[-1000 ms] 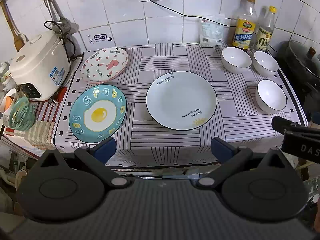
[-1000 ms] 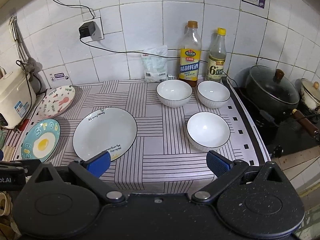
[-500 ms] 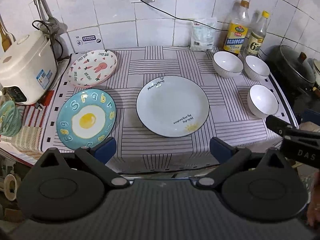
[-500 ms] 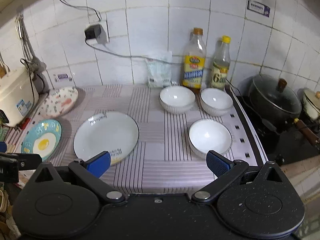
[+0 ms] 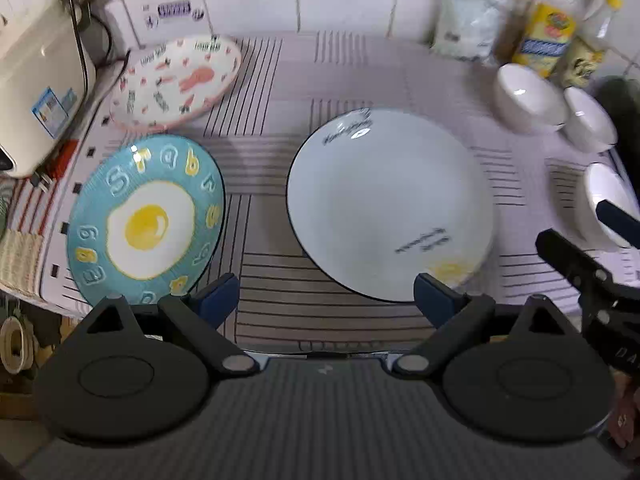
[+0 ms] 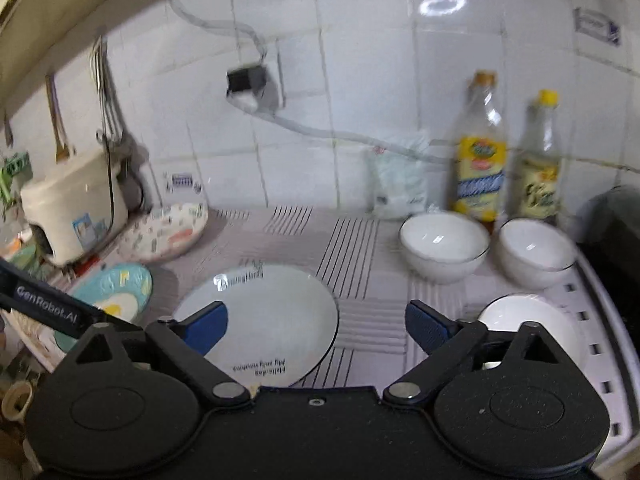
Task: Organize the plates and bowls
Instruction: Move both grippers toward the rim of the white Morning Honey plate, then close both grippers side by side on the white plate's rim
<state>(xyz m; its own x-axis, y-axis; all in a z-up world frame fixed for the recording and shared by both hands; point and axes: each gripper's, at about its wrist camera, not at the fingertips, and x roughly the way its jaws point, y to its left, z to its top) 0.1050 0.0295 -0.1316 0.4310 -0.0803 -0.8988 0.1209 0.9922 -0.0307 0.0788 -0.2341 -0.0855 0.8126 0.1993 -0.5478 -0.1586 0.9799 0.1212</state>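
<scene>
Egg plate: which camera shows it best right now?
The left wrist view: the egg plate lies nearly whole and sharp, only its near rim behind the left gripper. The right wrist view catches a blurred part at the left, partly behind the other gripper's body.

left wrist view steeply down over the counter, right wrist view lower, facing the wall, both share white plate (image 5: 390, 204) (image 6: 264, 320)

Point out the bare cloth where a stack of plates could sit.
Free: the striped strip between the egg plate and the white plate, and the cloth behind the white plate up to the salt bag. Crowded: the three white bowls by the bottles.
</scene>
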